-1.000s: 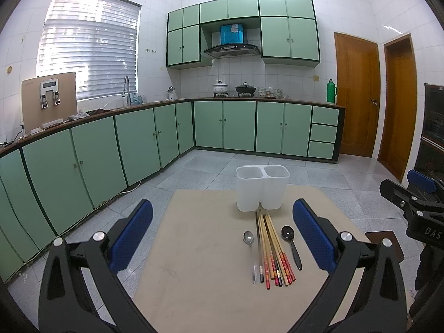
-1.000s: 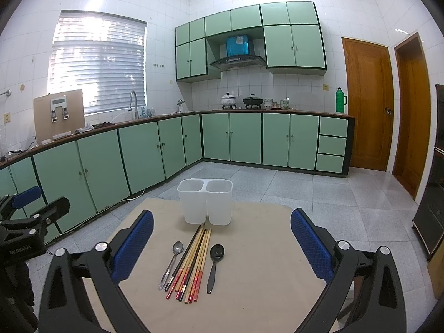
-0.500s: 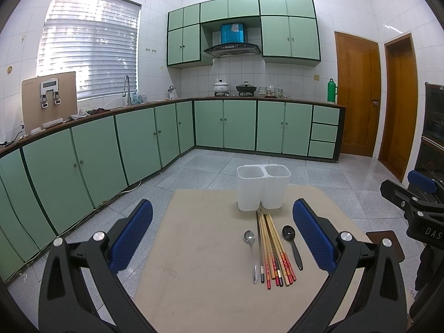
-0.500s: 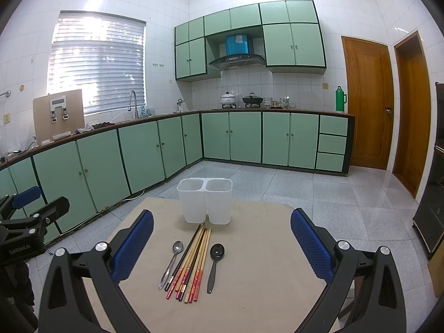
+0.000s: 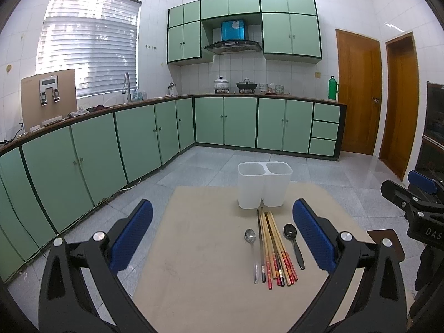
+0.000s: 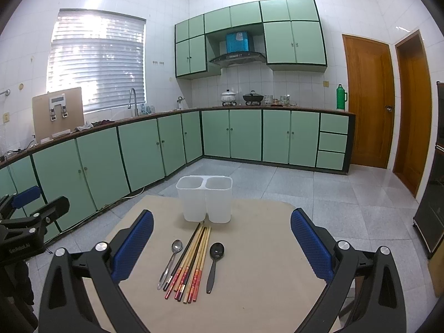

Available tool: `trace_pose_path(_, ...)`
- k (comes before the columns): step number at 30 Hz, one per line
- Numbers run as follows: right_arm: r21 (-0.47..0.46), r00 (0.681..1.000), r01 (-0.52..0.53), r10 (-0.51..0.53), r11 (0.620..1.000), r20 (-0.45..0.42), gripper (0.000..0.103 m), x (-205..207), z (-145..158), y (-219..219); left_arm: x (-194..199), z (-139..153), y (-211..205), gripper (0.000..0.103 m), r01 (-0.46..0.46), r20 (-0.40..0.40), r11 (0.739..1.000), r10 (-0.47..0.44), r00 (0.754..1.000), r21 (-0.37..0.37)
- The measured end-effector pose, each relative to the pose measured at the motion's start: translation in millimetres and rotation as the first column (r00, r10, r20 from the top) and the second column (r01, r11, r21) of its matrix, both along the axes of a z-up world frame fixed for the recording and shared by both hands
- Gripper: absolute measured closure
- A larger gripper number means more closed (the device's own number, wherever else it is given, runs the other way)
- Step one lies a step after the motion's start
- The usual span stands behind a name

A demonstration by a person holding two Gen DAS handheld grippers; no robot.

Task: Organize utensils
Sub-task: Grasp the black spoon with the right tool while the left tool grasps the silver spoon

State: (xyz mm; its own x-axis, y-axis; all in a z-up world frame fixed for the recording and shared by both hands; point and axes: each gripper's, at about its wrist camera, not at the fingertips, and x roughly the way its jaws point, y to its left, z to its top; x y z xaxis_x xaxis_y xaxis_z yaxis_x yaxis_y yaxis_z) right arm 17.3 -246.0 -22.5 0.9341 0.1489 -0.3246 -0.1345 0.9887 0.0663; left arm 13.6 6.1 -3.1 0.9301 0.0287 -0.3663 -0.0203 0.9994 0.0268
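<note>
A white two-compartment holder (image 5: pixel 264 184) (image 6: pixel 204 198) stands upright and empty at the far side of a beige table (image 5: pixel 199 263) (image 6: pixel 258 277). Just in front of it lie a metal spoon (image 5: pixel 251 247) (image 6: pixel 170 260), a bundle of several chopsticks (image 5: pixel 273 249) (image 6: pixel 191 260) and a black spoon (image 5: pixel 293 242) (image 6: pixel 214 263), side by side. My left gripper (image 5: pixel 222 238) hovers open over the table's near left part, left of the utensils. My right gripper (image 6: pixel 222 242) is open above the near edge, with the utensils between its blue pads.
Green cabinets run along the left and back walls under a counter with a sink, pots and a green flask (image 5: pixel 332 87). Two wooden doors (image 5: pixel 358 91) stand at the right. A dark cabinet (image 6: pixel 434 194) is at the far right. Tiled floor surrounds the table.
</note>
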Motion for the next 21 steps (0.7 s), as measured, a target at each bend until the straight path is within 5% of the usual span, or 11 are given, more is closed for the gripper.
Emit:
trace_pose_path(7,-0.013,0.999,-0.003,0.003,1.000,-0.047,0.006,20.6,-9.2,0.9,17.5,-8.6,0.9,0.005,-0.008,-0.025,1.000,0.009,1.000,0.015)
trace_pose_path(12,-0.068,0.988,-0.004,-0.007,0.998,-0.156,0.006,63.6,-39.9,3.5,53.7,-32.5,6.9,0.005,-0.025,-0.091,0.999,0.029,0.995,0.042)
trace_pose_path(16,-0.010,0.950,-0.025,0.021,1.000,-0.313,0.006,111.8,-78.4,-2.6,91.6,-61.4,13.9,0.005,-0.048,-0.175,0.996,0.060,0.983,0.076)
trace_pose_path(21,-0.028,0.913,-0.040,0.025,0.999,-0.408,0.009,158.8,-117.4,5.1,139.5,-105.5,23.7,0.005,-0.058,-0.307,0.994,0.085,0.948,0.095)
